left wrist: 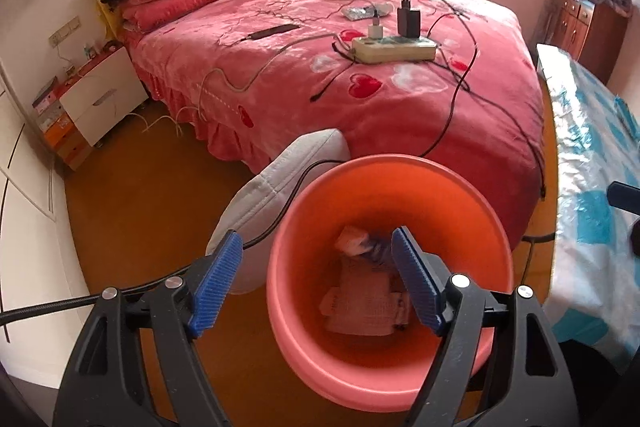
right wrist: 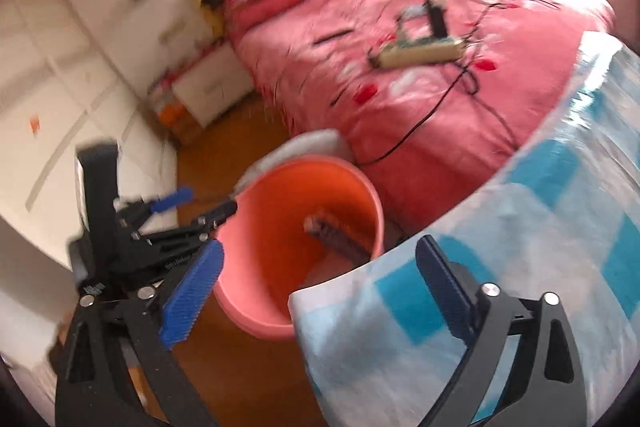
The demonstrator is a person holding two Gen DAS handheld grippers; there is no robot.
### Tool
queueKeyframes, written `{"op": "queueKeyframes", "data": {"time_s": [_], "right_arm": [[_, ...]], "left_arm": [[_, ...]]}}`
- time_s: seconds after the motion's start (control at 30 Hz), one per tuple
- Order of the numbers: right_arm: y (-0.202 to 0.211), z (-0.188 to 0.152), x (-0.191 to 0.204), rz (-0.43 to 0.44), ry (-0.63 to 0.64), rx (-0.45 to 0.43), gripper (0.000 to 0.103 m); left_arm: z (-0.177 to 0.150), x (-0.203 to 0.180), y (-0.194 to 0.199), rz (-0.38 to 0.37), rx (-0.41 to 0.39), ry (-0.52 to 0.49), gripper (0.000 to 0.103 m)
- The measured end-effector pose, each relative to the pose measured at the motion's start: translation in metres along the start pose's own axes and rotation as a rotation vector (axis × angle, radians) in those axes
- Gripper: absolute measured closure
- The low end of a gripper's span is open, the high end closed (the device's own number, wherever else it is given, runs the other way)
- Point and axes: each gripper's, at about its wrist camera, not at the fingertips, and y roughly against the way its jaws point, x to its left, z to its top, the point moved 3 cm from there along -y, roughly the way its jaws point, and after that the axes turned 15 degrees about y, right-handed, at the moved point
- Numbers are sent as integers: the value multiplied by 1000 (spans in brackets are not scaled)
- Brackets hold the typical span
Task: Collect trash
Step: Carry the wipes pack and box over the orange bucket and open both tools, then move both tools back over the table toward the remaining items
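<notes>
A: Trash (left wrist: 366, 291): where is it located?

B: I see it at the bottom of the pink bin (left wrist: 390, 163), which stands on the wooden floor (left wrist: 152, 187) at the foot corner of the bed (left wrist: 360, 87). It consists of crumpled paper and wrappers. A grey-white cushion (left wrist: 272, 183) leans just beside the bin's left wall.

A: Left gripper status?

B: My left gripper (left wrist: 316, 281) hangs over the bin's mouth. Jaws are spread wide, with nothing between the blue pads (left wrist: 214, 281). In the right wrist view, one finger reaches down inside the bin.

A: Right gripper status?

B: My right gripper (right wrist: 320, 293) sits near the corner of the table with the blue-and-white checked cloth (right wrist: 520, 247). Jaws are wide, holding nothing. That view is motion-blurred, so I cannot tell whether it touches the cloth.

A: Other items?

B: A power strip (left wrist: 394, 49) with chargers and trailing black cables lies on the pink bedspread.
</notes>
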Motion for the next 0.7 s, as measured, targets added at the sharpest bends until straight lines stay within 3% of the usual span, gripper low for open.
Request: {"op": "queueKeyframes", "data": {"time_s": [0.3,0.7], "right_arm": [[67,-30,-40,22,-179,-173,5],[107,-75,-35,-1,-123,-242,5]], "left_arm": [[-3,-36,28,-61,-71,-77,25],[-8,-104,68,-125,-145,-206,25]]}}
